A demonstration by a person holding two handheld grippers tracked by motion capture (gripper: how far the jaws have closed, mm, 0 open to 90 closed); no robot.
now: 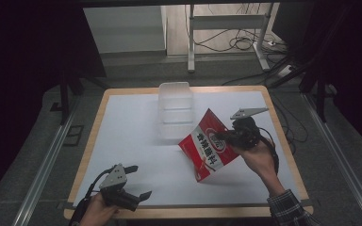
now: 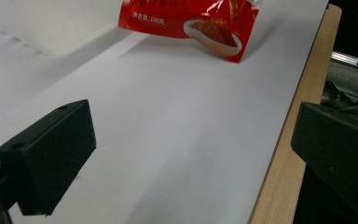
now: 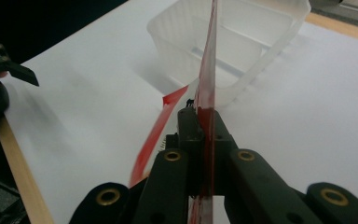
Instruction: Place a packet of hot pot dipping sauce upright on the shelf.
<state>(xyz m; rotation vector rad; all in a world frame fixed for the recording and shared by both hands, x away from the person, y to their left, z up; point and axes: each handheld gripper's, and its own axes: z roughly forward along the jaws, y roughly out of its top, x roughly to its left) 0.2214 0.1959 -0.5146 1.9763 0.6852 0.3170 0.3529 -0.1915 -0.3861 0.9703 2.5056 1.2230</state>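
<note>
A red and white food pouch [image 1: 209,145] hangs tilted above the white table, right of centre. My right gripper [image 1: 229,136] is shut on its right edge. In the right gripper view the pouch [image 3: 210,70] stands edge-on, pinched between the two black jaws, with my right gripper [image 3: 204,122] clamped on its lower part. A clear plastic container [image 1: 175,109] stands on the table behind the pouch, and the container [image 3: 235,44] lies just beyond the jaws. My left gripper [image 1: 134,181] rests open near the front left edge, nothing between its jaws. The pouch [image 2: 191,23] appears far ahead of my left gripper [image 2: 191,158].
The white sheet [image 1: 136,141] covers a wooden table with a bare rim [image 1: 87,155]. Cables and metal table legs [image 1: 191,42] lie on the floor beyond. A plaid sleeve [image 1: 290,207] comes in at the bottom right.
</note>
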